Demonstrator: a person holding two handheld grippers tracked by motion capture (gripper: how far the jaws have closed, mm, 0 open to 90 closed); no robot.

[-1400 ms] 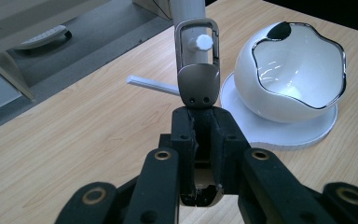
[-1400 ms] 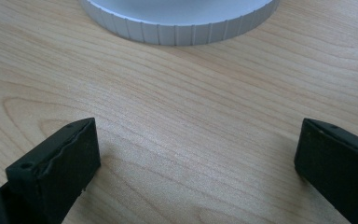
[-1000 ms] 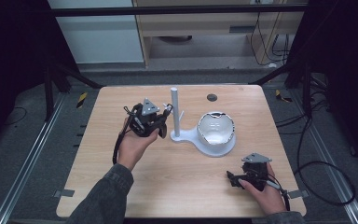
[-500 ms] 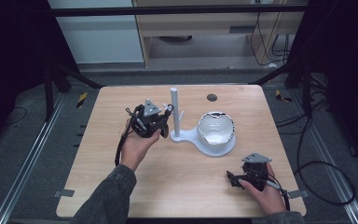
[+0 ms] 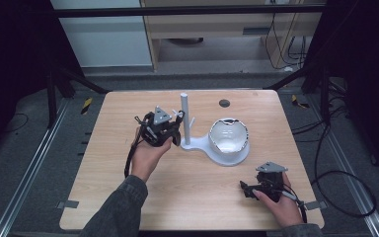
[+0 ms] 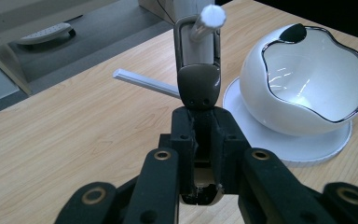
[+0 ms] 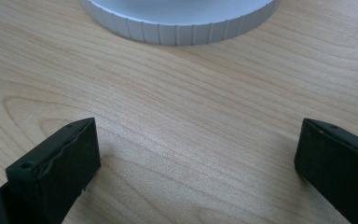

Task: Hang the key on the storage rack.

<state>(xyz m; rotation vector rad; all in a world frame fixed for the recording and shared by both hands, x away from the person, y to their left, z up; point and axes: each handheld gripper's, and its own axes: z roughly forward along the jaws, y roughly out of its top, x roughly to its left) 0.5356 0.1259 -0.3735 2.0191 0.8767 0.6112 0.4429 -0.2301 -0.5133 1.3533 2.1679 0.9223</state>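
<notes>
The carabiner (image 6: 198,74) has its lower end hidden between the left gripper (image 6: 205,135) pads; the right gripper view cuts off the stand's ribbed base (image 7: 177,21).

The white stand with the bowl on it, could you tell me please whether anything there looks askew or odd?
Nothing stands out. The white bowl sits upright on the stand. The left claw is shut on a brown key fob, whose loop is over a stand peg.
</notes>
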